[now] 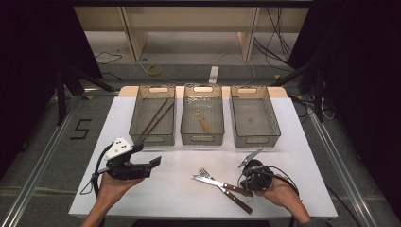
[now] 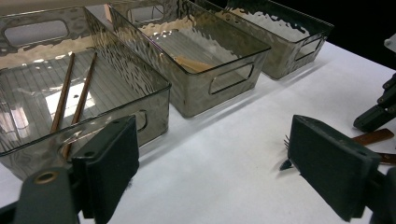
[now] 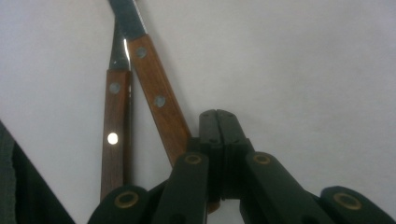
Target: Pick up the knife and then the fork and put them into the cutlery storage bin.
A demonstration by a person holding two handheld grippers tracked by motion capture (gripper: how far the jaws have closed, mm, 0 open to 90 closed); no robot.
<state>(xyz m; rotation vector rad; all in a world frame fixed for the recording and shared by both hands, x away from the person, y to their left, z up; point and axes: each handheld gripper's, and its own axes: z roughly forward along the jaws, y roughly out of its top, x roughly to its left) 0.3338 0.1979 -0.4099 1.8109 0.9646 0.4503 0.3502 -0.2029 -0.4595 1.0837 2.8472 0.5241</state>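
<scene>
A: Entry, cutlery. A knife (image 1: 218, 181) and a fork (image 1: 226, 189), both with wooden handles, lie crossed on the white table (image 1: 170, 189), in front of the middle bin and towards the right hand.

B: Right gripper (image 3: 217, 116)?

A: Fingers fully closed, pad against pad, nothing between them. In the right gripper view the tips sit on the table just beside the nearer riveted handle (image 3: 159, 100); whether they touch it, I cannot tell. The second handle (image 3: 114, 126) lies just to its left, the two blades meeting at the top.

B: Left gripper (image 1: 142, 158)?

A: Held above the table's left part, well apart from the cutlery. Its fingers (image 2: 109, 163) stand wide open and hold nothing. Its own view looks between them at the fork's tines (image 2: 286, 140) and the bins.

B: Bins?

A: Three clear smoked plastic bins in a row at the table's far edge. The left bin (image 1: 152, 115) holds a pair of brown chopsticks (image 1: 157, 116). The middle bin (image 1: 202, 114) holds a piece of wooden-handled cutlery (image 1: 202, 121), too small to name. The right bin (image 1: 254, 116) stands beside it.
</scene>
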